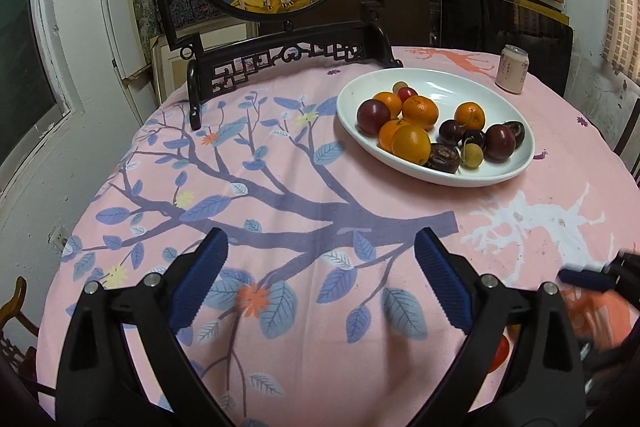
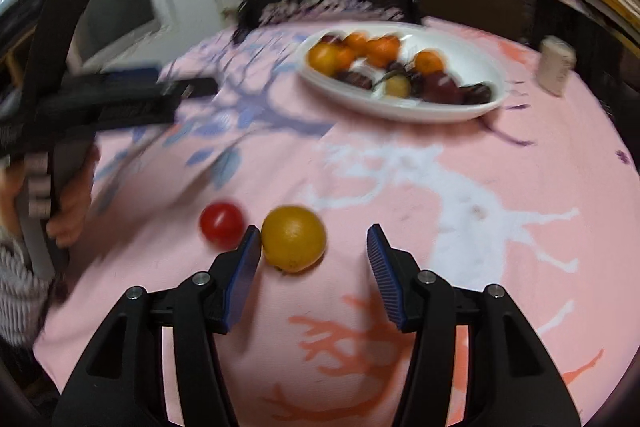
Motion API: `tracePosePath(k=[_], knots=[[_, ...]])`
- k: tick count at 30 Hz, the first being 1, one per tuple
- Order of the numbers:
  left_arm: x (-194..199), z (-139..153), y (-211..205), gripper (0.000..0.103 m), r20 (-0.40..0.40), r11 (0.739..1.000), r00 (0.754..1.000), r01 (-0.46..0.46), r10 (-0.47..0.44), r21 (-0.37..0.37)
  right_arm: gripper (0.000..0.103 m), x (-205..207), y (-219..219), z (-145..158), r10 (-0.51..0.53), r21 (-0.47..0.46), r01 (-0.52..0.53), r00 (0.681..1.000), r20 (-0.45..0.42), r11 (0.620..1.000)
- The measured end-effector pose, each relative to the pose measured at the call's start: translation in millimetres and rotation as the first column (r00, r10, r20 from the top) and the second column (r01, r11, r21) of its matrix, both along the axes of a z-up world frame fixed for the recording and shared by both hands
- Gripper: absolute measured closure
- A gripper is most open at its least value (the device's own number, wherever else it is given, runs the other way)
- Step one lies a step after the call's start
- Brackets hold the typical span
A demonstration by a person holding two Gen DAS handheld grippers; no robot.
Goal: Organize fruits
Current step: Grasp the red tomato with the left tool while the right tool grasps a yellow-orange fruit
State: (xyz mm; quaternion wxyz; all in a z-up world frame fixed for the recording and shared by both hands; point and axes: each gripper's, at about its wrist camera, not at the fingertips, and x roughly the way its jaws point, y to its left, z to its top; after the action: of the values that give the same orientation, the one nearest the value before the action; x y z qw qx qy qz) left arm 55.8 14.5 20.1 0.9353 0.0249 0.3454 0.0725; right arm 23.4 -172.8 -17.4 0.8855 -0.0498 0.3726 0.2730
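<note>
Tablecloth [image 1: 304, 163]: pink, fills both views, the working surface.
Dish [image 1: 516, 131]: white oval, upper right, collecting mixed fruit.
Left gripper [image 1: 320, 283]: wide apart, empty.
Right gripper [image 2: 314, 259]: partly spread, unclamped, framing the next pick.
Orange [image 2: 294, 238]: lower centre, touching the left pad.
Red tomato [image 2: 221, 223]: just left, loose.

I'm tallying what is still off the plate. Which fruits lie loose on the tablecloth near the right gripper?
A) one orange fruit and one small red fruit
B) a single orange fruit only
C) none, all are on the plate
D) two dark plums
A: in the right wrist view an orange fruit and a small red fruit sit on the tablecloth, apart from the white plate.
</note>
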Motion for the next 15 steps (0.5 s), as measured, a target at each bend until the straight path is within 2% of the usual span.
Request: tracePosePath(k=[3, 10, 12, 15], knots=[[-3, 2, 0, 0.007, 0.011, 1.0, 1.0, 0.008, -0.008, -0.006, 0.048, 5, -15, 8, -0.038, 0.068, 0.038, 0.999, -0.001, 0.997], [-11, 1, -8, 0.007, 0.011, 0.998, 0.998, 0.056, -0.056, 0.001, 0.047, 13, -18, 4, -0.064, 0.059, 0.066, 0.997, -0.037, 0.996], [-16, -2, -12, 0.007, -0.003, 0.995, 0.995, 0.104, -0.104, -0.013, 0.047, 15, -19, 3, -0.079, 0.062, 0.081, 0.996, -0.043, 0.995], [-29, -10, -23, 0.007, -0.03, 0.976, 0.976, 0.217, -0.218, -0.035, 0.047, 18, -28, 1, -0.104, 0.078, 0.109, 0.992, -0.067, 0.991]])
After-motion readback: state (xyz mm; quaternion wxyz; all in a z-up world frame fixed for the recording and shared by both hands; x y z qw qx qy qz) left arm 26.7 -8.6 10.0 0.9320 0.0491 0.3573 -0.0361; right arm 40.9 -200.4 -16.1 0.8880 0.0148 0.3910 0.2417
